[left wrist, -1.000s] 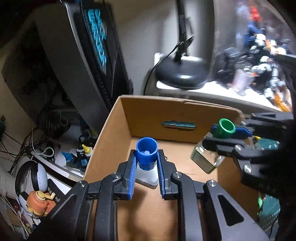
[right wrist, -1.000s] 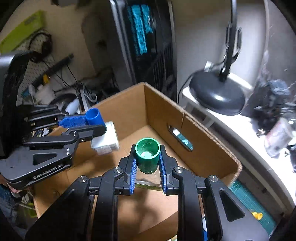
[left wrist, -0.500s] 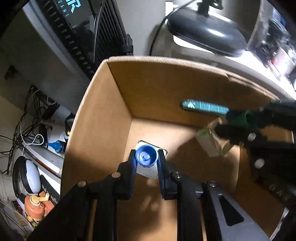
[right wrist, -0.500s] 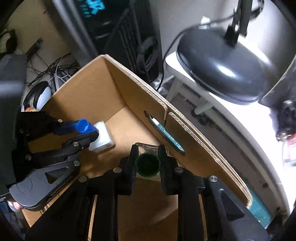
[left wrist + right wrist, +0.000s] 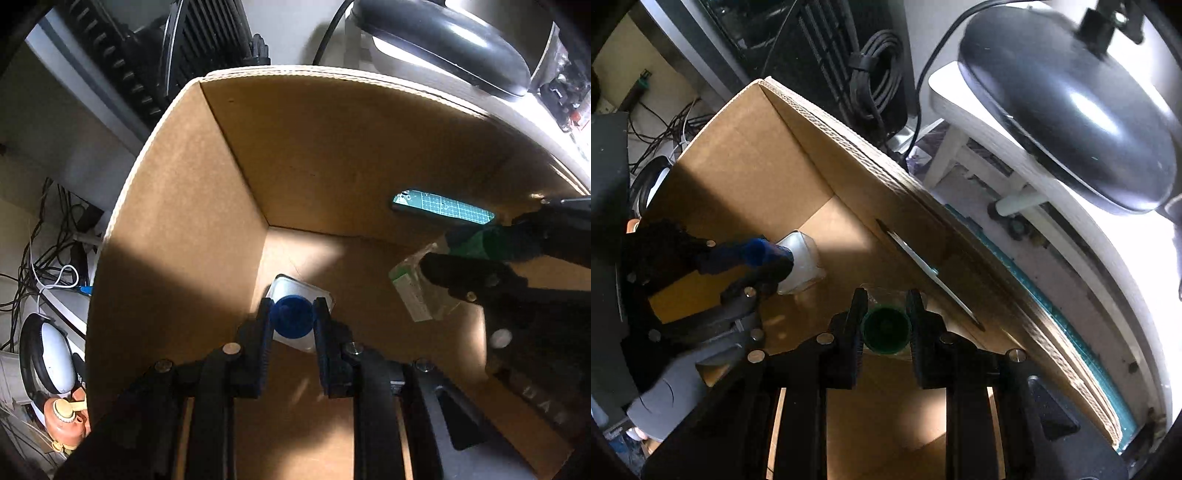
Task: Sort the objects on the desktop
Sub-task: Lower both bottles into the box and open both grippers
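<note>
My left gripper [image 5: 291, 319] is shut on the blue cap of a small clear square bottle [image 5: 295, 295] and holds it deep inside an open cardboard box [image 5: 177, 229], near its left wall and low over the floor. My right gripper [image 5: 885, 328] is shut on the green cap [image 5: 885, 329] of a second clear bottle, also inside the box, near the wall with the handle slot [image 5: 923, 266]. The green-capped bottle [image 5: 421, 291] shows in the left wrist view at right. The blue-capped bottle [image 5: 801, 262] shows in the right wrist view at left.
A black desk lamp base [image 5: 1067, 107] stands on a white shelf behind the box. A dark computer case [image 5: 199, 44] and coiled cables [image 5: 875, 70] are behind it. Headphones [image 5: 51, 354], cables and an orange bottle [image 5: 68, 421] lie left of the box. A green cutting mat [image 5: 1071, 325] lies beside the box.
Both grippers have moved down from above the box rim into the box, each still holding its bottle by the cap. The bottles are now close to the box floor.
</note>
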Tool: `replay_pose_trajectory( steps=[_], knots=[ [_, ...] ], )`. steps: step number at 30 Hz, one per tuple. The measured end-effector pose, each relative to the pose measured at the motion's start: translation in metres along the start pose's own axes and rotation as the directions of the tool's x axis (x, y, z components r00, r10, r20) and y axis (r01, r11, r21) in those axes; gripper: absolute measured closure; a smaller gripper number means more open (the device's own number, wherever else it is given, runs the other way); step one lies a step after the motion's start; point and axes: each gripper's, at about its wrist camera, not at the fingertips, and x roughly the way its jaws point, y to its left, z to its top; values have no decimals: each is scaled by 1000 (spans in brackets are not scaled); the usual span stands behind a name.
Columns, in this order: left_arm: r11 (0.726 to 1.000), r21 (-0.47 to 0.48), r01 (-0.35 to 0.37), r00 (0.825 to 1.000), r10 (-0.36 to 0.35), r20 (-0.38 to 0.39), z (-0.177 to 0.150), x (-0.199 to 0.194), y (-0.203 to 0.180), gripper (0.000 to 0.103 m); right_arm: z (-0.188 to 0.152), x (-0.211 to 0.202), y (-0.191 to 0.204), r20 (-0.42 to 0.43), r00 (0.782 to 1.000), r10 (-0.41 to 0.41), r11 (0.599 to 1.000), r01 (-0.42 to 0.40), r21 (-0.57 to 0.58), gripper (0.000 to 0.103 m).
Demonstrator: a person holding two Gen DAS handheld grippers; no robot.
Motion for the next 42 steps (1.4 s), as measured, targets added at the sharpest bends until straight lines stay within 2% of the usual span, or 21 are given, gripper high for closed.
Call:
replay_pose_trajectory(
  steps=[17,20,28,31,33,35,37,41,42],
  knots=[
    [1000,21,-3,1000,3,-18,2,-11,-8,82,-6,-1,-6,-104,994,36,999,-32,38,83],
    [999,39,-17,1000,18,-23,2,-16,-12,81,-6,-5,-4,-107,993,49,998,-44,42,83],
    [997,70,-45,999,46,-16,-2,-43,-21,80,-12,-30,-2,-87,991,101,994,-97,48,75],
    [995,84,-52,999,51,12,-6,-59,-25,74,-16,-50,-2,-59,991,121,992,-119,50,72],
    [996,82,-40,999,37,33,-9,-72,-26,49,-20,-63,-2,-40,990,135,990,-133,51,70],
    [997,75,-21,998,16,56,-14,-87,-27,47,-22,-77,1,-16,988,154,987,-153,48,67],
    [996,78,-31,996,24,89,-19,-98,-33,46,-25,-92,4,9,986,167,985,-167,42,65],
    [996,83,-33,986,19,166,-35,-119,-26,46,-32,-121,1,69,979,192,980,-194,34,64],
    [996,84,-36,983,20,184,-35,-122,-25,46,-38,-114,-3,89,976,197,979,-201,31,64]
  ],
)
